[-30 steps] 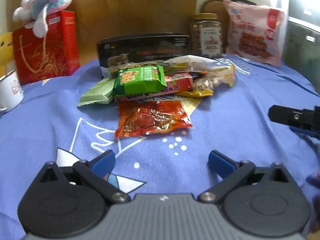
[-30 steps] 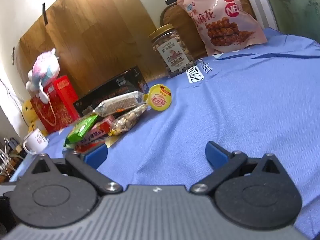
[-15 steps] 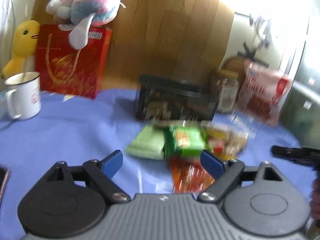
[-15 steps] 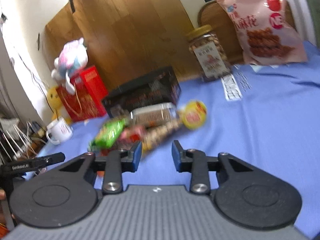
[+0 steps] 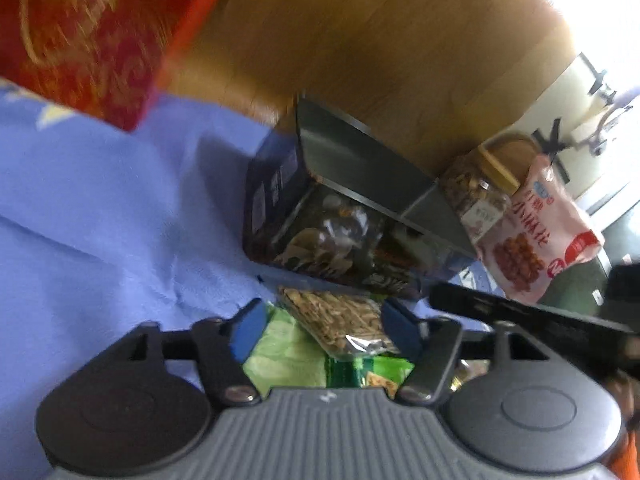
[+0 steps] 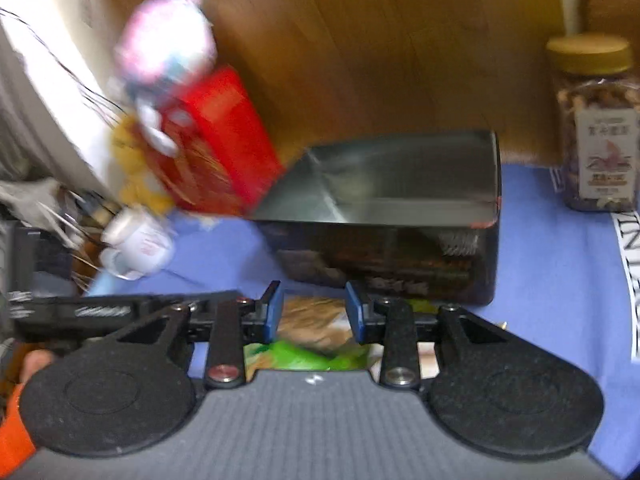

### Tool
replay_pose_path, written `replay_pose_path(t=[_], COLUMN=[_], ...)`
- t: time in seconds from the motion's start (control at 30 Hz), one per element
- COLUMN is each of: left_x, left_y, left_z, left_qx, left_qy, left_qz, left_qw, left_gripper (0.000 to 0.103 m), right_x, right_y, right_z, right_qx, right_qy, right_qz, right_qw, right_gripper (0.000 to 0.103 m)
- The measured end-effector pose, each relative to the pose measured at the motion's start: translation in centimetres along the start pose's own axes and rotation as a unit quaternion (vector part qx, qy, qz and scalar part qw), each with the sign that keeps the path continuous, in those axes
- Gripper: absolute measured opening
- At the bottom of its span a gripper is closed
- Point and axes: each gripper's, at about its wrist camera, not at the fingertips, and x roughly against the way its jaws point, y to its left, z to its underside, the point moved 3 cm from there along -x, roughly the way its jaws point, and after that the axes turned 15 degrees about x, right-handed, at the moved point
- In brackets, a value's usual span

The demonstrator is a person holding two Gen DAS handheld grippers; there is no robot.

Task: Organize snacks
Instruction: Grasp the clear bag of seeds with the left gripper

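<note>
Snacks (image 5: pixel 340 320) blurred, half-hidden | left claw (image 5: pixel 326 330) closing, apart | right claw (image 6: pixel 314 312) apart – empty

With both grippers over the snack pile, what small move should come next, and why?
Probably lower the left gripper, whose jaws have just been closing, onto the clear seed packet lying between them untouched, and pinch it; the open black box waits just behind.
</note>
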Motion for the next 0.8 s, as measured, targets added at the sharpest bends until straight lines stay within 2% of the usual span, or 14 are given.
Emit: replay_pose_path(t=[0.03,0.1,0.2,0.27,0.4,0.5,0.57,0.6,0.67,0.8], left_x=[-0.5,-1.0,-0.5,0.0,1.6,3.3,4.7,5.3,5.4,2.3], left_y=[0.1,0.0,0.2,0.7,0.7,0.5,0.6,0.7,1.0,1.6], left_z=[0.1,0.4,1.9,3.5,6.9,7.1,6.0,5.1,3.4,1.5], left_qx=[0.0,-0.012,-0.013,-0.001,-0.014,-0.017,-0.017,-0.014,-0.008,0.006], left_qy=[-0.001,-0.002,0.013,0.031,0.049,0.052,0.023,0.002,-0.018,0.001], left_qz=[-0.006,-0.015,-0.002,0.021,0.043,0.046,0.042,0.033,0.017,-0.01], left_qw=[1.0,0.9998,0.9998,0.9993,0.9978,0.9974,0.9987,0.9994,0.9997,0.9999], left_gripper=[0.058,0.054,0.038,0.037,0.038,0.045,0.05,0.056,0.059,0.059], right_x=[-1.3,-3.4,-2.6,-1.6,0.7,1.3,1.3,1.4,1.4,-1.6], right_y=[-0.6,-1.8,-1.4,-0.7,1.7,2.9,2.7,1.9,0.9,-1.2], right_z=[0.0,1.2,2.3,3.2,6.0,6.0,5.2,4.8,3.7,2.3], right_qx=[-0.006,-0.037,-0.058,-0.072,-0.055,-0.025,-0.044,-0.052,-0.059,-0.06], right_qy=[0.025,0.067,0.044,0.033,0.027,0.021,0.014,0.005,-0.007,0.014], right_qz=[0.003,-0.022,-0.046,-0.089,-0.132,-0.126,-0.133,-0.129,-0.108,-0.079], right_qw=[1.0,0.997,0.996,0.993,0.989,0.991,0.99,0.99,0.992,0.995], right_gripper=[0.038,0.038,0.038,0.038,0.038,0.038,0.038,0.038,0.04,0.04])
